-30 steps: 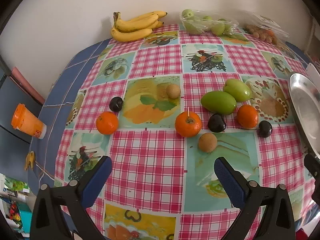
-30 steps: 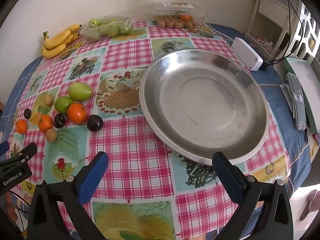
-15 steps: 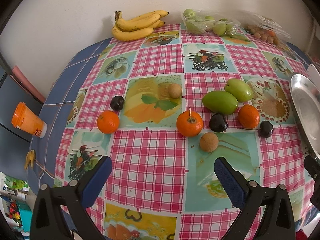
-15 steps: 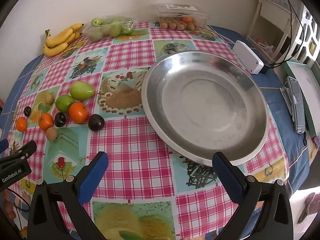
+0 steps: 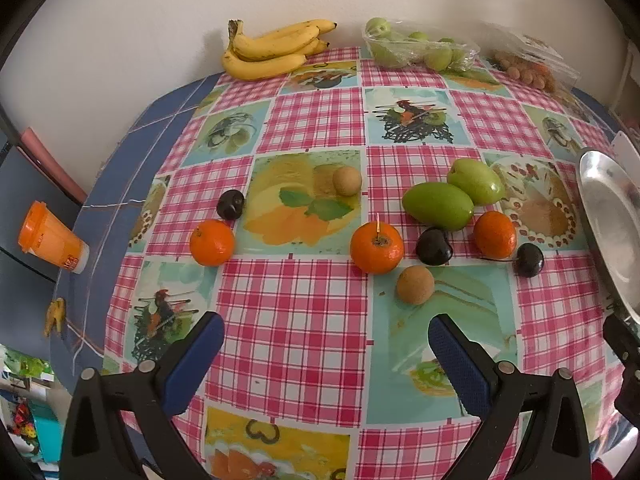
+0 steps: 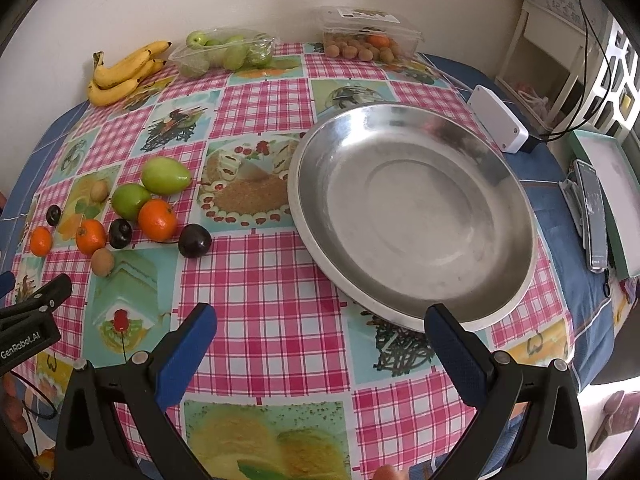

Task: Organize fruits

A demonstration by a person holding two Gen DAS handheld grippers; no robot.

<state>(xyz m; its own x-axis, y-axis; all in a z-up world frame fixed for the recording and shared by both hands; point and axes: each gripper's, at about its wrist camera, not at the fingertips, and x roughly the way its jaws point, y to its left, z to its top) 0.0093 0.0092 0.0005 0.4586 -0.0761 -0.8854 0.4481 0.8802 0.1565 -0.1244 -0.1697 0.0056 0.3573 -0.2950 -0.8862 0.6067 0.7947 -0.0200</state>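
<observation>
Fruit sits loose on the table, w/ nothing picked up yet. My left gripper is spread wide and holds nothing, and my right gripper is wide and bare too. Closest to my left one is a small brown fruit, round and prob light, so I think it could roll away if I bump it. Just past it sit a stemmed orange, a dark cherry and another orange, w/ a second cherry beside that. Two green fruits touch each other behind them. A third orange, one more cherry and another brown fruit lie off to the left, apart from the bunch. Oranges look firm w/ bumpy skin, so I'd squeeze them at the fat middle. Cherries look shiny and soft, so I'd go gentle and pinch the body, not the thin stem. The green ones are long and smooth, so I'd grab across the short way. A big silver dish sits bare on the right, prob where it all goes. The checked tablecloth looks smooth and a bit slick. At the back by the wall are bananas and two clear packs of fruit. A white box and a phone lie past the dish.
</observation>
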